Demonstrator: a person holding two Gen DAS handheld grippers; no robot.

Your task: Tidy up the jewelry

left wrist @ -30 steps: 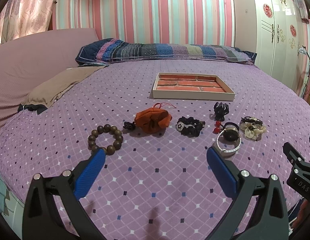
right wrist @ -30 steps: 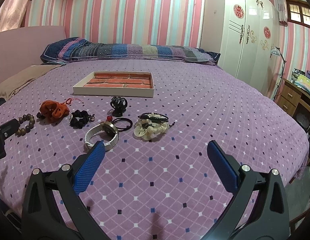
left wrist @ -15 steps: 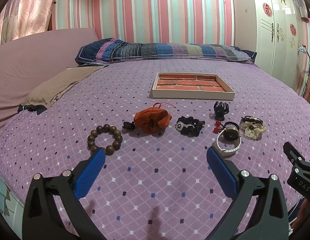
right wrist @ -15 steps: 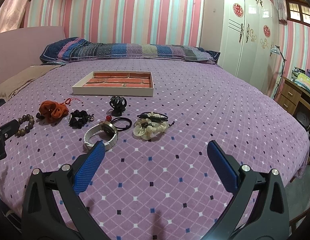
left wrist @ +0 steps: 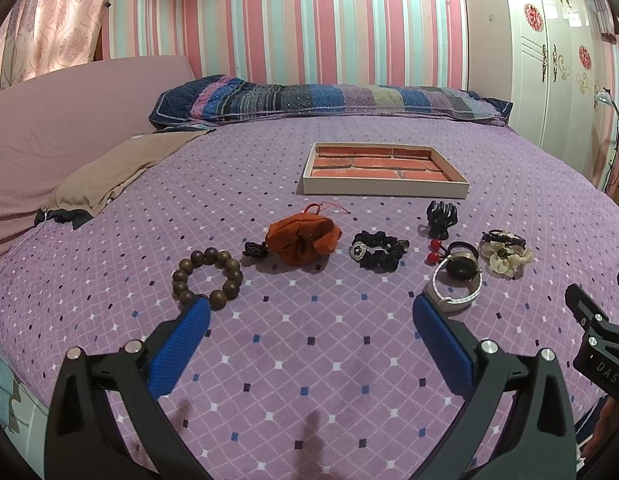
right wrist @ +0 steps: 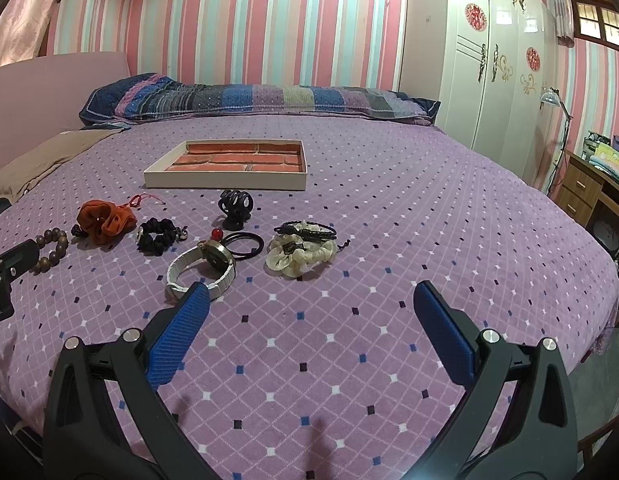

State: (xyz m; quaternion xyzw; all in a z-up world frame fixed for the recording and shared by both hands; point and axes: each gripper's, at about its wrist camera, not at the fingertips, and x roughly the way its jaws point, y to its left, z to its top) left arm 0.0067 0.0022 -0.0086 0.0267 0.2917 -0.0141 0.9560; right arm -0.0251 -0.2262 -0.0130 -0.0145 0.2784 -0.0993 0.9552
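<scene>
A shallow tray (left wrist: 383,190) with a brick-pattern floor lies on the purple bedspread; it also shows in the right wrist view (right wrist: 225,179). In front of it lies a row of items: a wooden bead bracelet (left wrist: 207,274), an orange pouch (left wrist: 303,236), a black scrunchie (left wrist: 375,250), a black claw clip (left wrist: 441,220), a white-strap watch (left wrist: 457,284) and a cream scrunchie (left wrist: 505,256). My left gripper (left wrist: 311,316) is open and empty, short of the row. My right gripper (right wrist: 311,304) is open and empty, just short of the watch (right wrist: 203,268) and cream scrunchie (right wrist: 299,256).
A striped pillow (left wrist: 329,98) lies at the bed's far end. A brown cloth (left wrist: 117,168) lies at the left. A white wardrobe (right wrist: 493,60) and a wooden desk (right wrist: 589,188) stand to the right of the bed.
Both grippers have drifted very slightly; the objects sit a touch lower in the right view. Nothing was taken hold of or moved.
</scene>
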